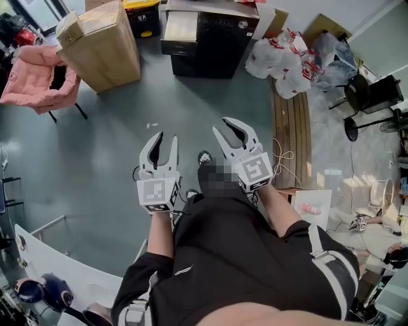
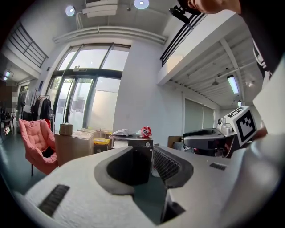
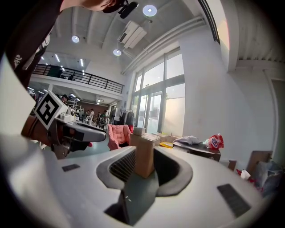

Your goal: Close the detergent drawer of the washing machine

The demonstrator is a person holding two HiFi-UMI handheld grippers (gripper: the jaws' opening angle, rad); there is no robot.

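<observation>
The left gripper point(image 1: 167, 139) and right gripper point(image 1: 221, 125) hover over the floor point(image 1: 108, 159), jaws partly apart and empty, facing the washing machine point(image 1: 213, 44).

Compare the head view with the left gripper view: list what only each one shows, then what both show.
Only the head view: the wooden bench, the black floor fan and the person's shoe on the grey floor.

Only the left gripper view: the ceiling lights, the tall windows and the clothes rack.

Both: the pink chair, the cardboard box, the black appliance, and the left gripper and right gripper, each with its jaws apart and nothing between them.
</observation>
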